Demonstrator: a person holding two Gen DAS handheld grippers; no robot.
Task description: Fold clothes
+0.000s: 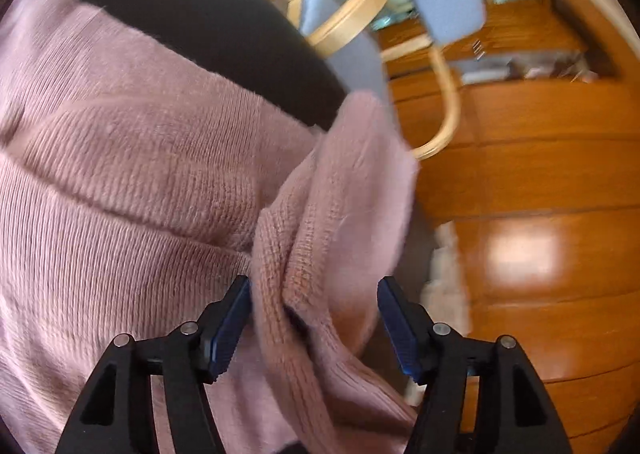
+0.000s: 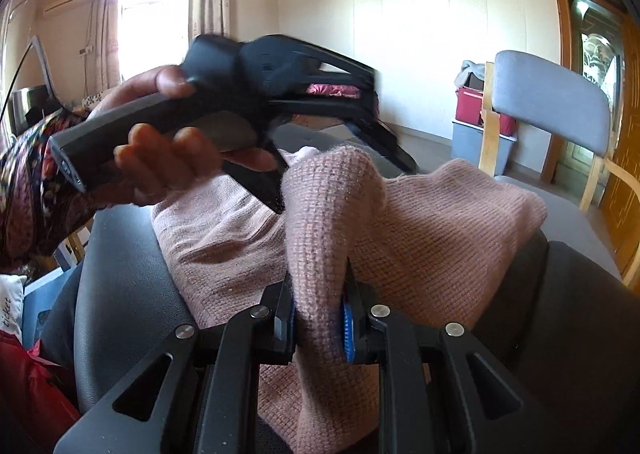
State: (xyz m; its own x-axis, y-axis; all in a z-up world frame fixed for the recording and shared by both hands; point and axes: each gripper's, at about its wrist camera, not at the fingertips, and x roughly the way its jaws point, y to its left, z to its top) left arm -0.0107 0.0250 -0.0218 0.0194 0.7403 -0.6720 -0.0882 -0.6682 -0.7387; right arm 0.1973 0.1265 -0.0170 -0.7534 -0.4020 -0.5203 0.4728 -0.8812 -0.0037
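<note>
while our right gripper (image 2: 318,320) pinches a raised ridge of the pink knit sweater (image 2: 420,222) between its blue pads, our left gripper (image 1: 314,310) stands with its jaws spread wide, a bunched fold of that same sweater (image 1: 132,182) sitting loose between them, brushing one pad at most, so nothing is clamped on that side. the garment lies heaped across a dark padded surface (image 2: 120,294), and one edge already droops over the rim towards the wooden floor (image 1: 540,174). that is our worry: with only one grip holding, the loose fold could slump off the edge and drag the rest after it, or the right-hand pinch could pull the knit into a twist instead of a clean crease. the left view is smeared, so we cannot judge exactly how the fold rests. from the right view we see the hand (image 2: 168,158) wrapped around the left tool's handle. beyond it, a grey chair (image 2: 548,106) with pale wood arms, a curtained bright window (image 2: 152,22), cream walls, red and grey storage boxes (image 2: 480,122) and a wooden door (image 2: 600,54).
</note>
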